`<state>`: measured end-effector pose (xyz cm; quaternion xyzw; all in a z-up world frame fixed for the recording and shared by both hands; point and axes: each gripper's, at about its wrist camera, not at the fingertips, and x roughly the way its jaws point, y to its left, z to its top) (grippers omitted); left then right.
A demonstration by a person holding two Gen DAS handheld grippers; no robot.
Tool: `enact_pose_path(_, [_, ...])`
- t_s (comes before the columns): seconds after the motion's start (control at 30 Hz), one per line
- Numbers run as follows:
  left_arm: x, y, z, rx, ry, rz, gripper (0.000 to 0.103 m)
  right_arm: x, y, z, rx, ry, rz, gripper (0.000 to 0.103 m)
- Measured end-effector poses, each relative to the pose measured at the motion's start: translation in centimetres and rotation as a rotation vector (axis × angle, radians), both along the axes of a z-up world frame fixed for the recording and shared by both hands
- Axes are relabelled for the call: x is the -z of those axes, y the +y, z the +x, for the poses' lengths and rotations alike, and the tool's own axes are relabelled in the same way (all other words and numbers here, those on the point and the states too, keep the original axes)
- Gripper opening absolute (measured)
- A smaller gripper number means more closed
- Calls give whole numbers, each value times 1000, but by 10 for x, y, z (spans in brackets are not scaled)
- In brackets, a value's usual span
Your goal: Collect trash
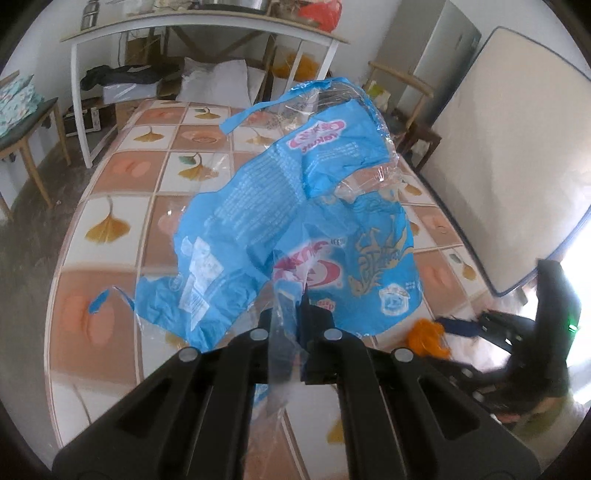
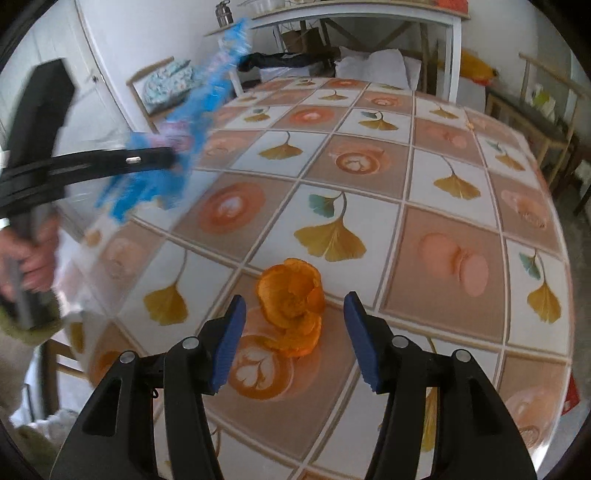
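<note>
My left gripper (image 1: 295, 314) is shut on a large crumpled blue plastic wrapper (image 1: 288, 221) and holds it in the air above the table. The same wrapper (image 2: 184, 122) shows blurred at the left of the right wrist view, pinched by the left gripper (image 2: 170, 157). An orange peel (image 2: 291, 310) lies on the tiled tablecloth between the blue pads of my open right gripper (image 2: 295, 332), which is low over the table. The peel also shows in the left wrist view (image 1: 428, 338), beside the right gripper (image 1: 454, 326).
The table (image 2: 443, 184) has a cloth with ginkgo-leaf and coffee squares. A white shelf table (image 1: 207, 26) with clutter stands behind it. A chair with folded cloth (image 1: 22, 110) stands at left, a mattress (image 1: 509, 147) leans at right.
</note>
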<state>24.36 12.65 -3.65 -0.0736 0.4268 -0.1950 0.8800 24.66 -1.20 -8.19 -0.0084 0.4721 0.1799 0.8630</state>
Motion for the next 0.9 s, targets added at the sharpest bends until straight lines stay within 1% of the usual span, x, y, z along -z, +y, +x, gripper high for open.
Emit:
enact_pose_path(0.07, [-2,5,-15,-28,-18,-17,1,2,5,1,-7,-7,-28,41])
enact_pose_path(0.17, [1,9,-30,-59,-24,-43,1,5,13,1,-20,-15,-78,32])
enact_pose_path(0.2, [3,8,-36,-67,-24,-53,1,4,15,1,-21,-21,-90,30])
enact_pose_path(0.27, [8,5,-44,-86,-23,-64,1,1,19,-2,-29,-45,-124,24])
enact_pose_path(0.33, [12,1,-50,-90,-27,-80,1,-1,22,-4,-32,-57,-145,21])
enact_pose_path(0.43, [13,-7,-61,-103,-60,-52,1,-2,26,-8,-30,-64,-177,19])
enact_pose_path(0.5, [9,-9,-68,-106,-74,-69,1,-4,28,-9,-15,-46,-182,18])
enact_pose_path(0.57, [7,-7,-72,-110,-84,-72,1,-9,25,-14,14,-29,-164,17])
enact_pose_path(0.67, [-5,-3,-85,-115,-124,-56,1,-19,20,-27,57,-28,-130,17])
enact_pose_path(0.77, [-17,3,-100,-123,-155,-63,1,-30,11,-40,102,-31,-102,17])
enact_pose_path(0.9, [-31,5,-115,-125,-187,-73,1,-54,-6,-64,167,-57,-53,17])
